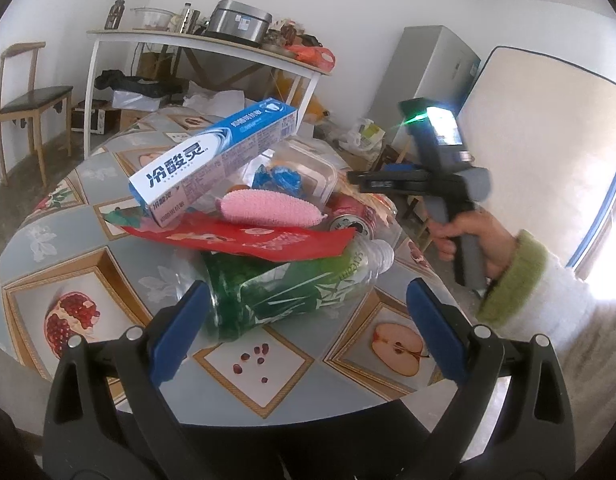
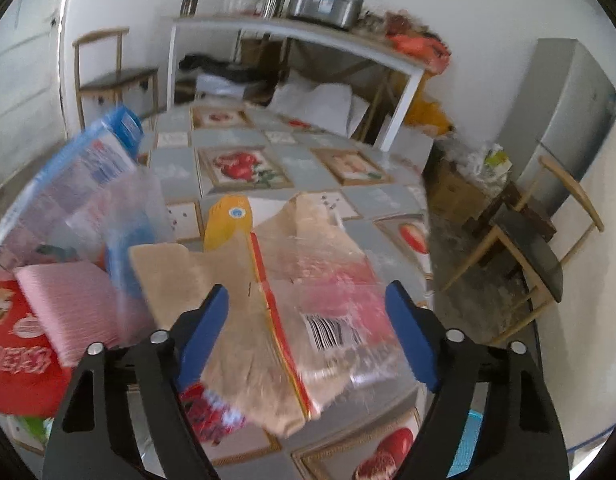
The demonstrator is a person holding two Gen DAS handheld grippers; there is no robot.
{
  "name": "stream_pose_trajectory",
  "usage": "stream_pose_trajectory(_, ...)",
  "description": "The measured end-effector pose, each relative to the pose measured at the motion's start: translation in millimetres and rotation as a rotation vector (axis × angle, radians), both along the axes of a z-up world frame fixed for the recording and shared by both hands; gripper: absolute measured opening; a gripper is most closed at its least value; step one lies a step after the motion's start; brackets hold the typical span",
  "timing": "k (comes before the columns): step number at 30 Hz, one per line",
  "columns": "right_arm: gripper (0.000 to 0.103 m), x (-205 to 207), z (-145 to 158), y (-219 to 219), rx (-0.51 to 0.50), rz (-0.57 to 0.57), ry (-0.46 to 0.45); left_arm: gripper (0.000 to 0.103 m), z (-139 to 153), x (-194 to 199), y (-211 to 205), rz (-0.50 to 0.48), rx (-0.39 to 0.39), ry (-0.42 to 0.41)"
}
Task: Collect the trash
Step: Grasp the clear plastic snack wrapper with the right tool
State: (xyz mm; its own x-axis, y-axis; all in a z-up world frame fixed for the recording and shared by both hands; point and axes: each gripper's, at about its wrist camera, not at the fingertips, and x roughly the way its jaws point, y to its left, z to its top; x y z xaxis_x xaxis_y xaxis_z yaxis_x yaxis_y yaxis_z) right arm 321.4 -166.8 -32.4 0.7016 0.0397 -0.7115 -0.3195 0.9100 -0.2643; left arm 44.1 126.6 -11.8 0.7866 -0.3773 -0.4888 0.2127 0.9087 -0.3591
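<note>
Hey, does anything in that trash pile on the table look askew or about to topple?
Yes. The blue and white toothpaste box lies tilted on top of the heap, its far end sticking up in the air above the clear plastic container.

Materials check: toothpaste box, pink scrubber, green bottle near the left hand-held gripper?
Toothpaste box: looks like glossy printed cardboard, with sharp folded edges. Pink scrubber: seems a soft knitted or foam sponge, matte with a nubbly weave. Green bottle: probably thin clear plastic, crumpled and see-through, with a shiny label.
</note>
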Motion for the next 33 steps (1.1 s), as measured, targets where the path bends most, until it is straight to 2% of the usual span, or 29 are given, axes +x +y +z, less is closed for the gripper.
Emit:
stream_pose_trajectory(4,0.060,13.2,-12.8,4.2,-0.030,-0.005,0.040,0.094,-1.1,-0.1,-0.9,-0.013,0.001,0.001)
stream_pose_trajectory(8,0.031,17.4,-13.9,-0.4,0.009,-0.042,0.067,0.094,-1.3,-0.7,-1.7,-0.023,0.000,-0.003)
stream_pose_trajectory(11,0.023,14.7,-8.5,-7.1,0.048,-0.070,0.052,0.094,-0.8,-0.7,-1.4,-0.023,0.000,-0.006)
stream_pose_trajectory(15,0.017,3.4,8.0,-21.4,0.117,-0.109,0.013,0.094,0.4,-3.2,-3.0,-0.023,0.002,-0.014)
stream_pose_trajectory(19,0.014,-10.4,26.5,-46.7,0.229,-0.158,-0.013,0.094,2.2,-5.5,-5.8,-0.033,-0.001,-0.013)
stream_pose_trajectory(26,0.011,-52.5,48.4,-110.4,0.524,-0.220,-0.003,0.094,8.6,-12.5,-16.3,-0.054,0.013,-0.019)
stream_pose_trajectory(30,0.011,-80.3,48.2,-136.8,0.656,-0.240,0.008,0.094,16.0,-15.6,-23.5,-0.070,0.030,-0.029)
stream_pose_trajectory(33,0.011,-98.3,42.8,-150.1,0.705,-0.260,0.008,0.094,29.7,-9.4,-29.0,-0.093,0.038,-0.044)
